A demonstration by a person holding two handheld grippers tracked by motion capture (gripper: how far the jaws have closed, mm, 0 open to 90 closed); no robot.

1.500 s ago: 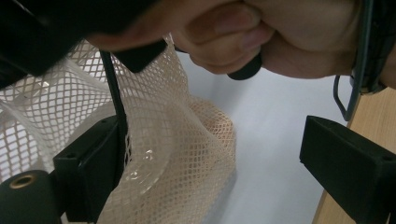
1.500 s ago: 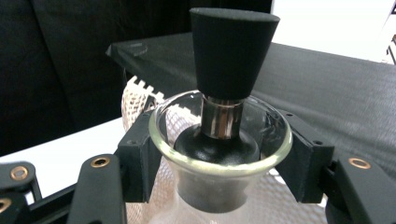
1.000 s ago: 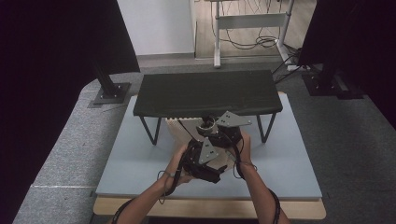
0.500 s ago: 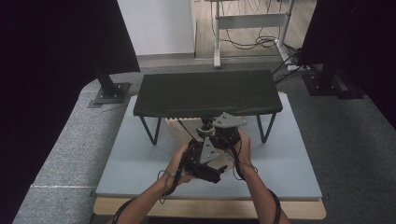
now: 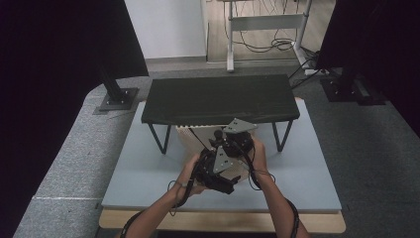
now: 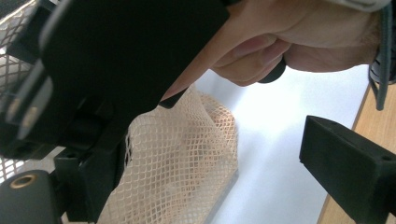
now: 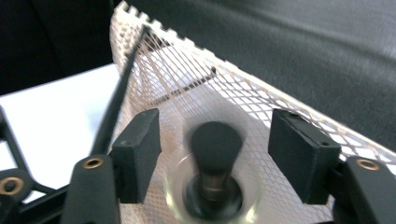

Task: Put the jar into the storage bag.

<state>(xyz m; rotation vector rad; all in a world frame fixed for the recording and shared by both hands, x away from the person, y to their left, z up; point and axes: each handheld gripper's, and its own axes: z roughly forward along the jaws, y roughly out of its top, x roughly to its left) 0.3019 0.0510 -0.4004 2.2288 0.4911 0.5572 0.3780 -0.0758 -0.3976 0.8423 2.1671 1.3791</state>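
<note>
In the high view, one cream mesh bag (image 5: 198, 139) lies at centre frame, just below the black stand (image 5: 218, 99), with the left gripper (image 5: 214, 171) and right gripper (image 5: 233, 144) crowded together over its lower right part.

In the left gripper view, the mesh bag (image 6: 177, 163) hangs at lower centre between widely parted jaws, nothing gripped.

In the right gripper view, the jaws stand open around one blurred, dark-capped bottle (image 7: 215, 172), the mesh bag (image 7: 196, 84) stretching behind it toward the upper left.

The cream open-weave mesh bag (image 7: 243, 100) looks soft and netted; the black plastic fingers (image 7: 140, 154) are matt; the pale blue bench (image 5: 307, 168) is smooth.
</note>
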